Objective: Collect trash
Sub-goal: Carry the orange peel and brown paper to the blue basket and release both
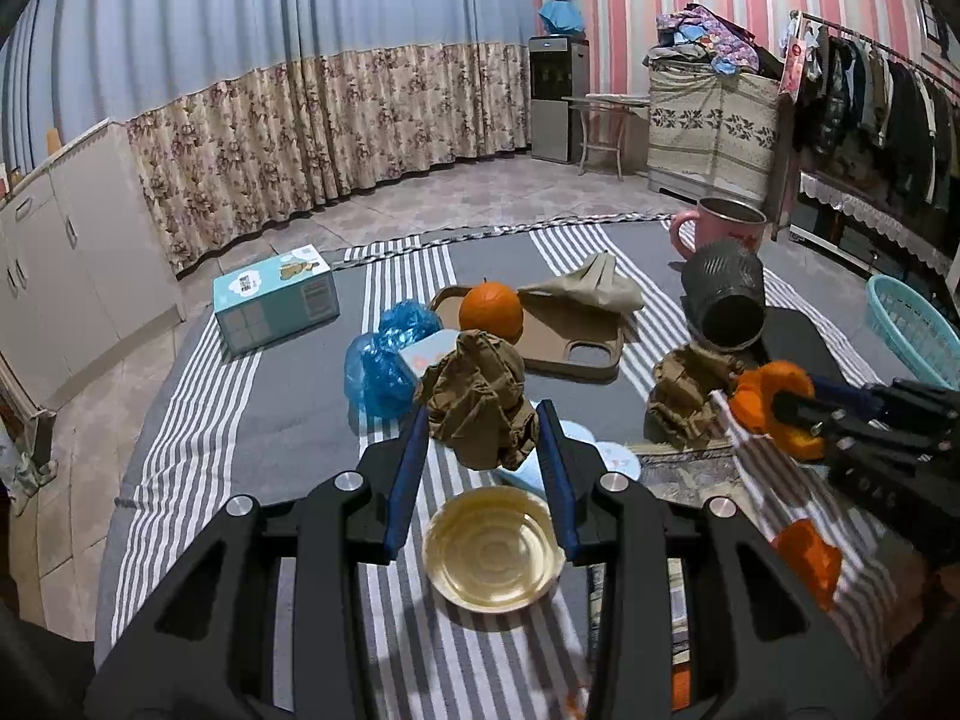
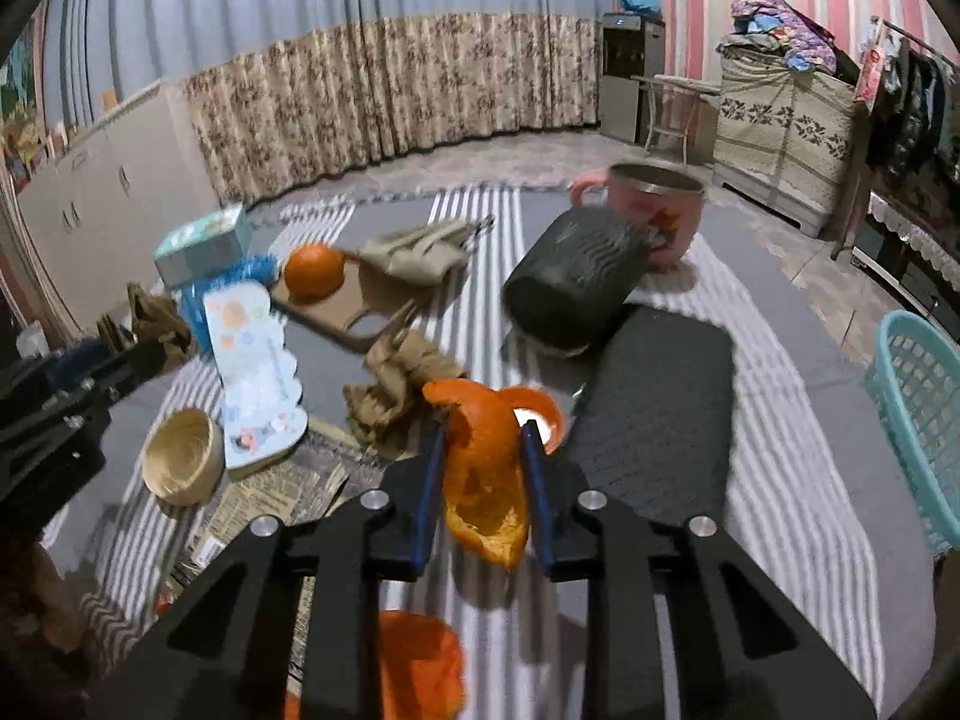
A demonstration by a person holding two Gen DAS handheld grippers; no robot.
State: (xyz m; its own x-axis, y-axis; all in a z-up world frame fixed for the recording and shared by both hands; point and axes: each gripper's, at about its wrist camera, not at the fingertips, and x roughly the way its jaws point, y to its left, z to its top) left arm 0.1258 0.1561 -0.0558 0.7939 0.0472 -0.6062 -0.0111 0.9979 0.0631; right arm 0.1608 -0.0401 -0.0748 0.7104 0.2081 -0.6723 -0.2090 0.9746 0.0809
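Note:
My left gripper (image 1: 483, 411) is shut on a crumpled brown paper ball (image 1: 477, 384), held above the striped cloth. My right gripper (image 2: 485, 429) is shut on a curled orange peel (image 2: 486, 480); in the left wrist view that gripper (image 1: 798, 414) and its peel (image 1: 774, 387) show at the right. A second crumpled brown paper (image 2: 402, 396) lies just beyond the right fingertips. Another piece of peel (image 2: 420, 660) lies on the cloth under the right gripper. A dark ribbed bin (image 2: 576, 282) lies tipped on its side, mouth toward me.
A whole orange (image 1: 491, 311) sits on a brown board (image 1: 576, 348) beside a beige cloth (image 1: 588, 288). A blue plastic bag (image 1: 384, 354), a small bowl (image 1: 492, 546), a pink mug (image 1: 726, 228), a light blue box (image 1: 276, 300) and a teal basket (image 2: 918, 420) surround them.

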